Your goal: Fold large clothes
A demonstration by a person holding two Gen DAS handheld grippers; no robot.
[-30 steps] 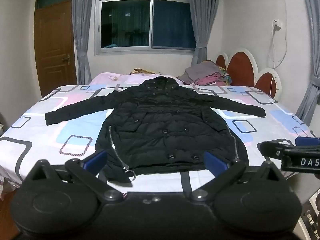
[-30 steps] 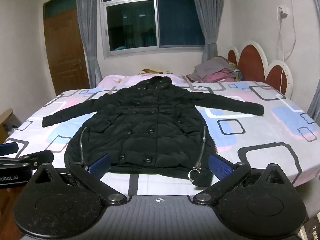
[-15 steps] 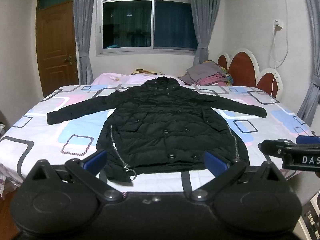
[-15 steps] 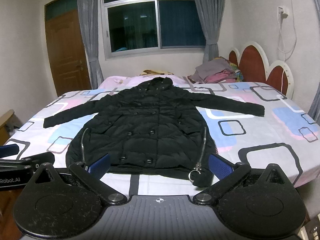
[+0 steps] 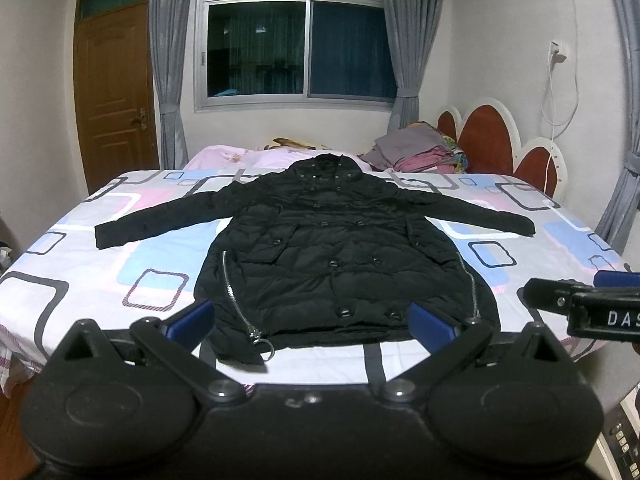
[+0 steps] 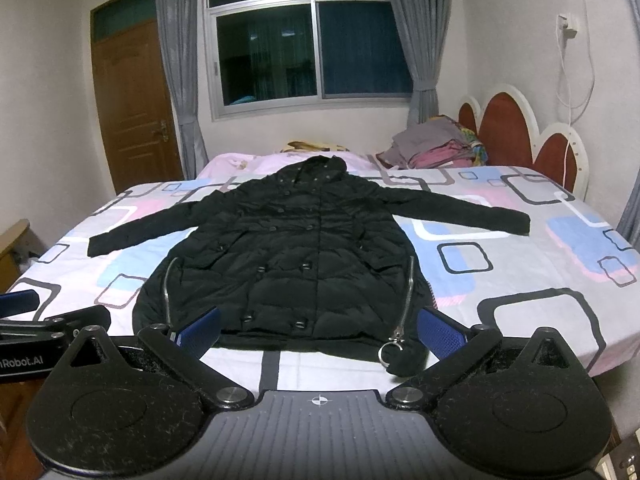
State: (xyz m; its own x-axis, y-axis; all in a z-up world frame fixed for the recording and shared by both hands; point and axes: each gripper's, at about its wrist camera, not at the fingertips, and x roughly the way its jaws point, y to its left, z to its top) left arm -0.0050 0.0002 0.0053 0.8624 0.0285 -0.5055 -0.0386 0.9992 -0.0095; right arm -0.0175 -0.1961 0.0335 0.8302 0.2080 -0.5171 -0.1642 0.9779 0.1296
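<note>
A black hooded padded coat [image 5: 340,256] [image 6: 296,256] lies flat, front up, on the patterned bed [image 5: 72,264] [image 6: 540,264]. Both sleeves are spread out sideways and the hem faces me. Silver side zips with ring pulls hang at the hem corners. My left gripper [image 5: 312,324] is open, held short of the hem with nothing between its blue pads. My right gripper [image 6: 318,330] is also open before the hem, empty. Each gripper shows at the edge of the other's view, the right gripper [image 5: 580,304] on the right and the left gripper [image 6: 36,328] on the left.
A pile of folded clothes [image 5: 416,152] sits at the bed's far right by the red and white headboard [image 5: 492,140]. Pink pillows [image 5: 236,158] lie at the far side. A wooden door [image 5: 116,96] is left, a curtained window [image 5: 296,40] behind. Wooden furniture [image 6: 12,248] stands at left.
Both grippers have drifted slightly; the view has shifted a little with the coat sitting marginally higher in frame. The coat itself has not moved and both grippers stay open.
</note>
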